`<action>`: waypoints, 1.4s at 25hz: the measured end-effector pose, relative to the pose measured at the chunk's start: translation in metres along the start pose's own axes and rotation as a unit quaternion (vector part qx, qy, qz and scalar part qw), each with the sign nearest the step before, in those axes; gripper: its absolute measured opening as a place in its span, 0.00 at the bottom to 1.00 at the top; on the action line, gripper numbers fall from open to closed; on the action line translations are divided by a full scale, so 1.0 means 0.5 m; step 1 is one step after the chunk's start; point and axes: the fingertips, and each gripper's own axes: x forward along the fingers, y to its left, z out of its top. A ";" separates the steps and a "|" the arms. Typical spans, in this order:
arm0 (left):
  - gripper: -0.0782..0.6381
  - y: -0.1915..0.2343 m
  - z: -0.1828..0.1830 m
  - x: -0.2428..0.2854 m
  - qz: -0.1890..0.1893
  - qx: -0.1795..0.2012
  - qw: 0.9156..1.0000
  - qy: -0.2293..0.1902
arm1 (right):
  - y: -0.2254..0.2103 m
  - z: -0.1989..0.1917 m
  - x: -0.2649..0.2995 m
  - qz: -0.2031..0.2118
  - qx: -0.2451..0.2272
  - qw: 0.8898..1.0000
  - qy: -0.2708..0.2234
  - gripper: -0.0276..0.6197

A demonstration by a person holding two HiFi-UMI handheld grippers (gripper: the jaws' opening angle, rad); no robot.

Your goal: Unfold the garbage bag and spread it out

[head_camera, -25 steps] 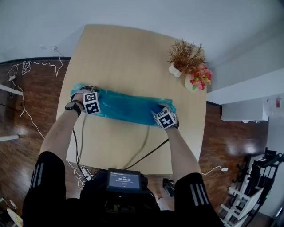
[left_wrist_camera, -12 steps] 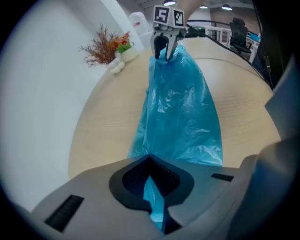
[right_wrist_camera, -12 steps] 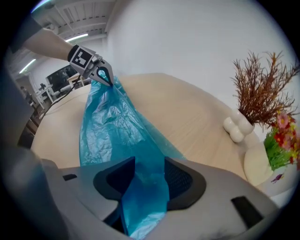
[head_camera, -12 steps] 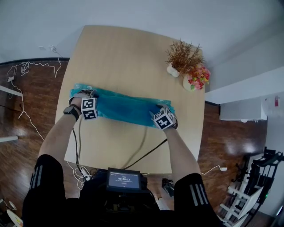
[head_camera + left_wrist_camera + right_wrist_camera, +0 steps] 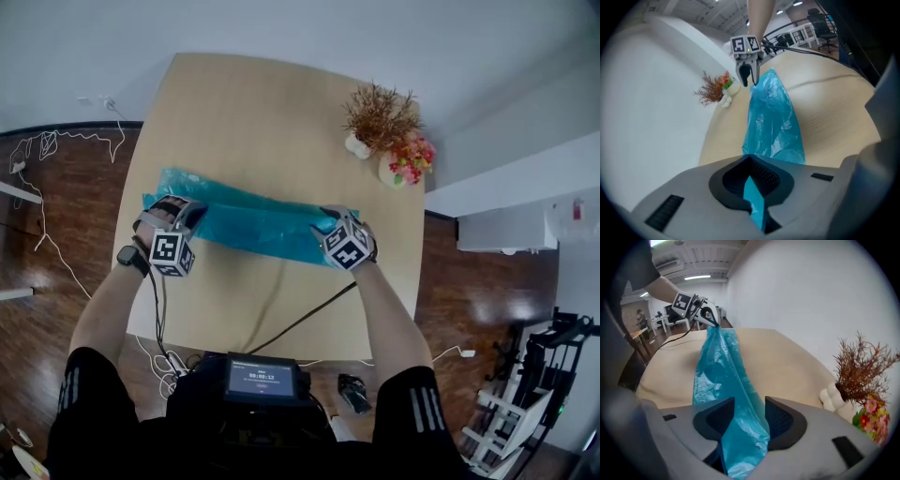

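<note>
Garbage bag (image 5: 253,220) of thin blue plastic, stretched in a long crumpled band between two hand-held grippers above a pale wooden table (image 5: 262,103). The head view looks steeply down on a person's bare forearms reaching over the table's near edge. The band runs across the middle of the tabletop, from the person's left side to the right.

The left gripper (image 5: 751,183) has its jaws pressed together on one end of the bag. In its own view a narrow strip of blue plastic is nipped between the dark pads, and the rest of the bag fans out beyond them towards the other gripper.

The right gripper (image 5: 747,420) pinches the other end. A thicker bunch of plastic fills the gap between its two pads, and a loose fold spills down below them. From there the bag rises in a wrinkled sheet to the left gripper, clear of the table for much of its length.

Each gripper carries a white cube with black square markers. A dark watch (image 5: 127,255) sits on the person's left wrist.

At the table's far right corner stand two small pots just beside each other — dried brown sprigs in a white vase (image 5: 378,117), and pink and red flowers (image 5: 405,161). A black cable (image 5: 300,319) trails over the table's near edge. The floor (image 5: 56,234) is dark wood, with white cables (image 5: 56,141) lying on it at the left.
</note>
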 end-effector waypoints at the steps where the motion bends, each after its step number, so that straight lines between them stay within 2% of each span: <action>1: 0.11 -0.003 0.008 -0.013 0.007 0.008 1.000 -0.007 | 0.010 0.002 -0.001 0.010 -0.018 1.000 0.007 0.40; 5: 0.11 -0.014 0.036 -0.066 0.024 0.011 0.999 -0.020 | 0.043 -0.016 0.019 0.043 -0.070 0.996 0.036 0.41; 11: 0.11 -0.028 0.078 -0.123 0.048 0.020 0.997 -0.055 | 0.039 -0.041 0.053 0.032 -0.133 0.987 0.079 0.40; 14: 0.11 -0.046 0.076 -0.128 0.045 0.013 0.998 -0.048 | 0.036 -0.035 0.053 0.022 -0.136 0.987 0.079 0.13; 15: 0.11 -0.050 0.071 -0.127 0.044 0.005 0.998 -0.045 | 0.036 -0.031 0.050 0.018 -0.137 0.988 0.075 0.07; 18: 0.12 -0.054 0.056 -0.125 0.038 -0.032 0.998 -0.033 | 0.034 -0.015 0.034 0.002 -0.145 0.987 0.062 0.07; 20: 0.21 -0.059 0.035 -0.121 0.029 -0.052 0.998 -0.017 | 0.033 -0.002 0.015 -0.014 -0.150 0.987 0.051 0.07; 25: 0.44 -0.067 -0.047 -0.123 0.004 -0.060 0.997 0.053 | 0.050 0.028 -0.055 -0.064 -0.175 0.982 0.022 0.07; 27: 0.47 -0.072 -0.071 -0.129 -0.005 -0.059 0.995 0.077 | 0.071 0.030 -0.081 -0.083 -0.197 0.977 0.014 0.07; 29: 0.47 -0.091 -0.081 -0.133 -0.025 -0.065 0.994 0.088 | 0.097 0.029 -0.097 -0.098 -0.216 0.971 0.007 0.07; 31: 0.47 -0.129 -0.078 -0.137 -0.062 -0.063 0.992 0.096 | 0.121 0.019 -0.106 -0.109 -0.228 0.968 0.006 0.07; 33: 0.34 -0.162 -0.070 -0.144 -0.082 -0.050 0.990 0.100 | 0.140 0.003 -0.111 -0.117 -0.230 0.966 0.011 0.07; 35: 0.22 -0.186 -0.062 -0.152 -0.084 -0.039 0.991 0.101 | 0.154 -0.017 -0.113 -0.120 -0.222 0.967 0.016 0.07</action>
